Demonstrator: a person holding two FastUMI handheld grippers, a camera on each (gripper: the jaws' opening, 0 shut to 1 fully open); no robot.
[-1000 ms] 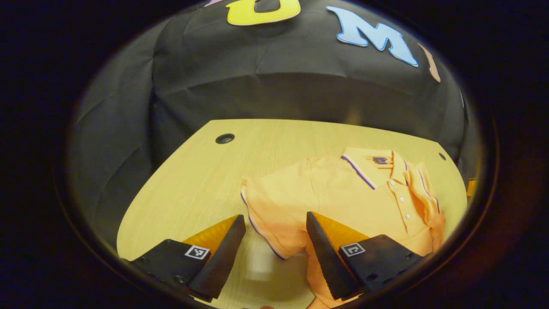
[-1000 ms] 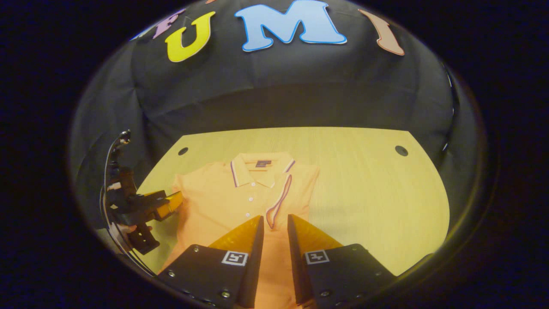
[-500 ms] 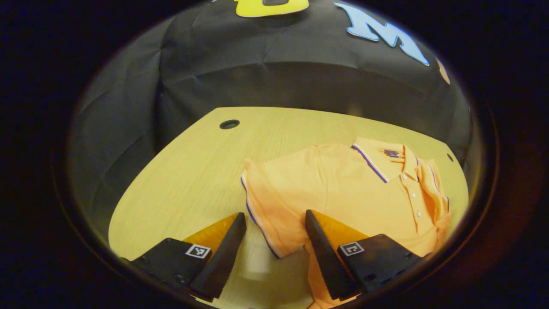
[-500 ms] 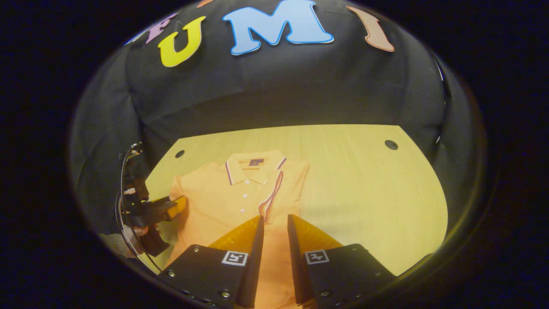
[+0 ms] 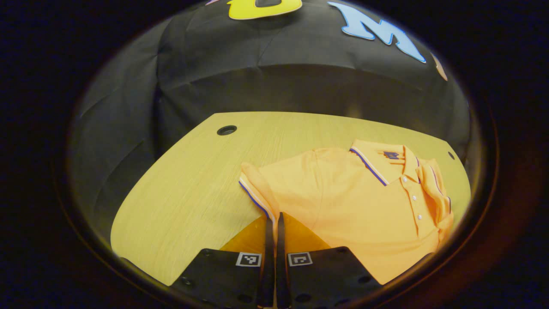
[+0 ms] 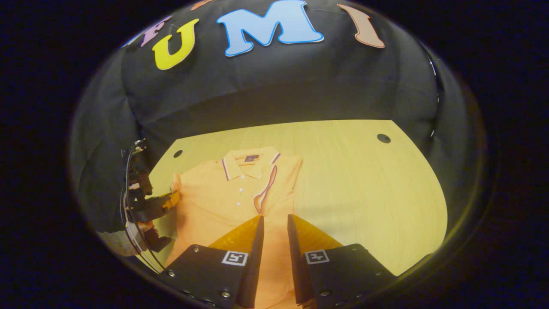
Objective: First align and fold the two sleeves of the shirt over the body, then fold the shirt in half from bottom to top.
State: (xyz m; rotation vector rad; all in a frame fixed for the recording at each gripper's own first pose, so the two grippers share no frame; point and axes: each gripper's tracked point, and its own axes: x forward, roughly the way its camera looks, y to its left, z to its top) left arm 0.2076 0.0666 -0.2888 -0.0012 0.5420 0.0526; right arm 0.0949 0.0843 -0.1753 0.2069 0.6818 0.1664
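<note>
In the left gripper view, my left gripper (image 5: 273, 223) was pinched together on the striped cuff of the near sleeve (image 5: 257, 195), both fingers squeezing the cloth between them with almost no gap left. That sleeve stuck out sideways from the shirt (image 5: 360, 201), its cuff edge lifted a little where my fingers held it. Past the cuff the orange shirt lay face up on the wooden table (image 5: 193, 180), buttons (image 5: 414, 197) in a row down the front and the striped collar (image 5: 377, 165) toward the far edge. The other sleeve (image 5: 433, 184) was already folded over the body, lying along the far side of the button row. In the right gripper view, my right gripper (image 6: 274, 223) hung above the lower part of the shirt (image 6: 218, 201) with a narrow gap between the fingers and nothing gripped in them; orange cloth showed through the gap. Ahead of those fingers the folded sleeve (image 6: 268, 189) lay across the chest, its striped cuff edge pointing up toward the collar (image 6: 248, 165). Off to one side I saw my left gripper (image 6: 171, 199) at the sleeve edge of the shirt, with a hand (image 6: 143, 227) behind it. Bare tabletop (image 6: 364, 184) stretched beyond, with a small round hole (image 6: 383, 138) near its far corner.
</note>
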